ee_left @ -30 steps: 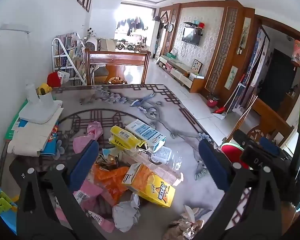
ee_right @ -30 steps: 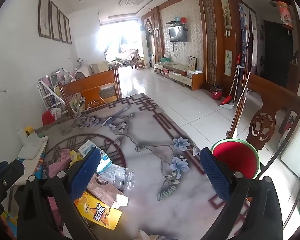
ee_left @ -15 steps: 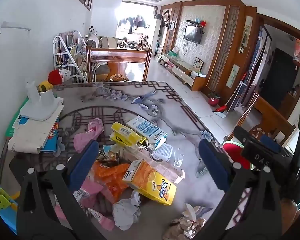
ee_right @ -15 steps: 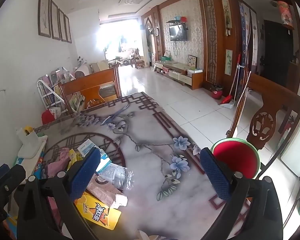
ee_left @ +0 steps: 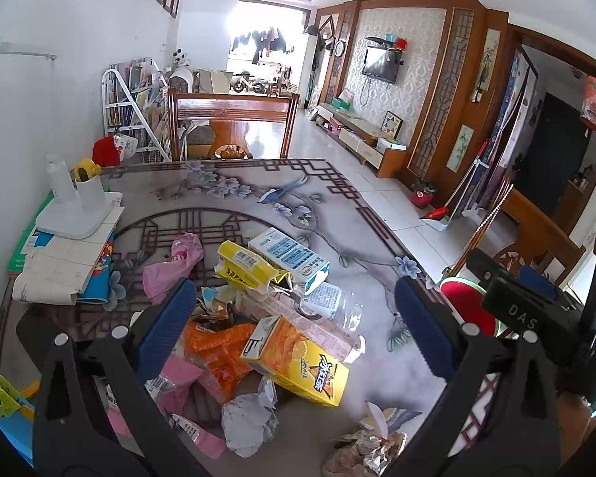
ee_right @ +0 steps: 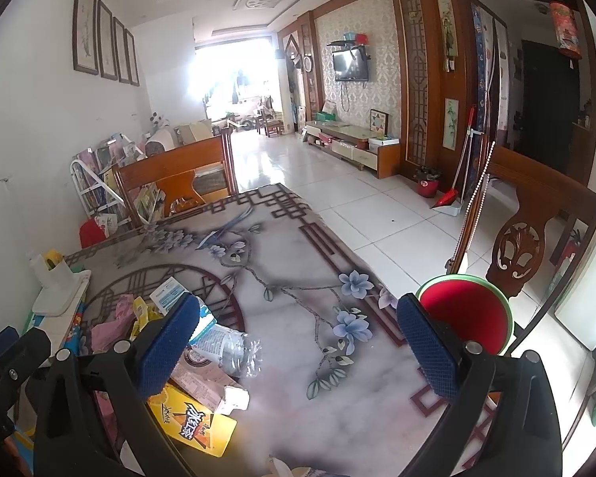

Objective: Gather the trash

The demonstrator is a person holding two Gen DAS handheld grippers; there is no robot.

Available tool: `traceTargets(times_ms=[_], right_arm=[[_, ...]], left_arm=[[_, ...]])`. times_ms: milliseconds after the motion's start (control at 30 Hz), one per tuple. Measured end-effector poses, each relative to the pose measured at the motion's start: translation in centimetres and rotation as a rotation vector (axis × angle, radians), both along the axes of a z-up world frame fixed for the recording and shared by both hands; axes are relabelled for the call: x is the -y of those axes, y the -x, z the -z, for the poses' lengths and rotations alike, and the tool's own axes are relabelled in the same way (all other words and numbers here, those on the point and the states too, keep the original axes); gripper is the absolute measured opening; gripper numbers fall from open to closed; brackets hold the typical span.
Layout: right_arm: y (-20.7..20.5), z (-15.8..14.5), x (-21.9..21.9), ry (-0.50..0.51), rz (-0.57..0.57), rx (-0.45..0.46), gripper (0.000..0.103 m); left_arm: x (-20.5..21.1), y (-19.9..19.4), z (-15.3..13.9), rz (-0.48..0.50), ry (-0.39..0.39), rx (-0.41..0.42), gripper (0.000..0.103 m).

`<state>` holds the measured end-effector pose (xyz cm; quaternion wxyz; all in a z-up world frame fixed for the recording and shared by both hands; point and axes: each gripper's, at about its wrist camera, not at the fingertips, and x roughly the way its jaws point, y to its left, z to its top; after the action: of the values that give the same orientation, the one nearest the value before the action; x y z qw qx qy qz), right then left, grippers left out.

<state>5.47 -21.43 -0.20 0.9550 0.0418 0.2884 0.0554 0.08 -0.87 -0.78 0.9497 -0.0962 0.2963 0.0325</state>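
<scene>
Desk (ee_left: 258, 190): marble-look top with floral and lattice print; carries all the trash at its near left part.
Chair (ee_left: 232, 119): wooden, at the desk's far edge.
Red stool (ee_right: 467, 320): round, green-rimmed, just beside the desk's right edge.
Left hand-held gripper (ee_left: 290, 330): released, blue pads spread wide, poised over the trash pile, holding nothing.
Right hand-held gripper (ee_right: 298, 346): released, pads wide apart, holding nothing, above bare desk right of the pile.
Paper stack (ee_left: 65, 266): far left of the desk, white stand on top.
Orange juice carton (ee_left: 298, 359): lying flat, near front of the pile.
White-blue carton (ee_left: 288, 256): lying flat, touching the yellow carton (ee_left: 244, 268).
Clear plastic bottle (ee_right: 230, 348): on its side, right edge of the pile.
Pink bag (ee_left: 171, 266): crumpled, left of the cartons.
Orange wrapper (ee_left: 218, 351): beside the juice carton.
White crumpled paper (ee_left: 248, 419): front of the pile.
Foil wrapper (ee_left: 369, 449): nearest edge, apart from the pile.
</scene>
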Motion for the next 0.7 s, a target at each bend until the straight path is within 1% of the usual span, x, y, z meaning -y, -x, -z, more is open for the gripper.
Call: traceTargets(times_ms=[267, 700], right_arm=[[-0.03, 0.11, -0.03, 0.005, -0.002, -0.002, 0.095], [-0.07, 0.27, -0.08, 0.005, -0.001, -0.005, 0.095]], left_arm=[[-0.59, -0.10, 0.10, -0.026, 0.004, -0.009, 0.098], [-0.77, -0.18, 0.31, -0.011, 0.006, -0.015, 0.098]])
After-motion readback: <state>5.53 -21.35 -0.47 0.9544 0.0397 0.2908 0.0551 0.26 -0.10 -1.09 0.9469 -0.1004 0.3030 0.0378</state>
